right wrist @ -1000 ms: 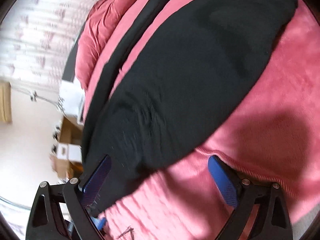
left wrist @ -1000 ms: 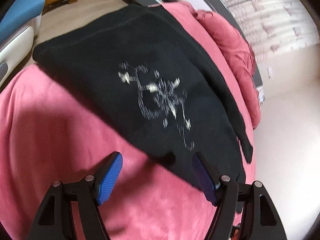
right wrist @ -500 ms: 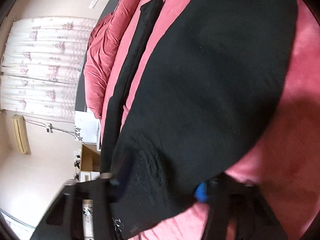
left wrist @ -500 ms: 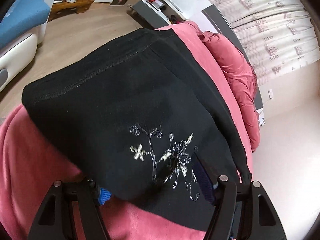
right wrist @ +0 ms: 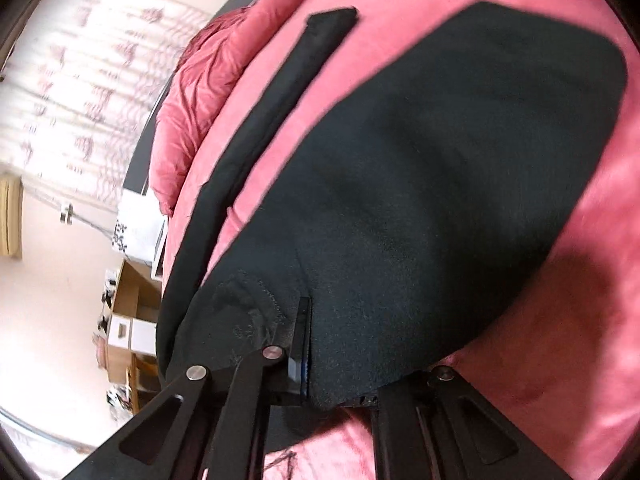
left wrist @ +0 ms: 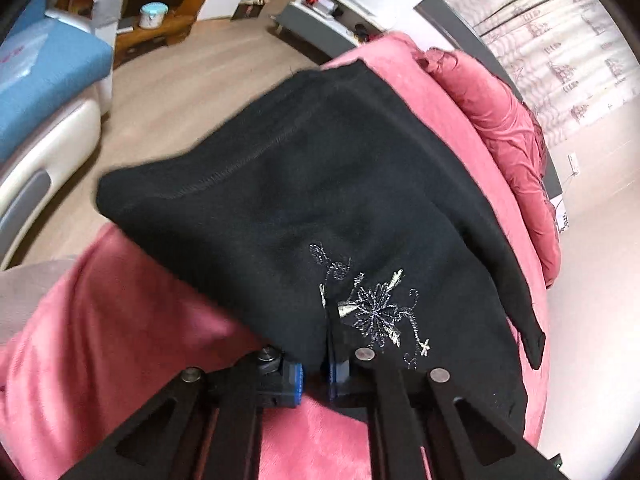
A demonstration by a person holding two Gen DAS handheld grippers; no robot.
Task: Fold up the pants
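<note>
Pink bedding (left wrist: 120, 320) covered the bed on which the black pants (left wrist: 320, 200) were spread, a curtained window and pale wall being seen beyond. The left claw (left wrist: 316, 364) was closed on the near edge of the pants beside the embroidered flower (left wrist: 376, 312), with cloth pinched between its blue pads. The right claw (right wrist: 308, 344) was likewise clamped on a stitched edge of the same garment (right wrist: 440, 180); its far finger was hidden under the fabric, so the pinch was judged rather than fully seen.

The grasp-and-lift step of a fold appeared to be in hand, with the main body of the pants lying flat on the bed. The next move was judged to call for both held edges being raised together and carried across the garment, kept level so the cloth would not bunch.

A narrow black strip (right wrist: 280, 120), possibly the other leg, lay apart along the far side, near the bunched pink duvet (left wrist: 504, 128), and could be dragged or left out of the fold. A blue-cushioned seat (left wrist: 44, 76) and a grey cabinet (left wrist: 320, 12) stood on the floor, well clear.
</note>
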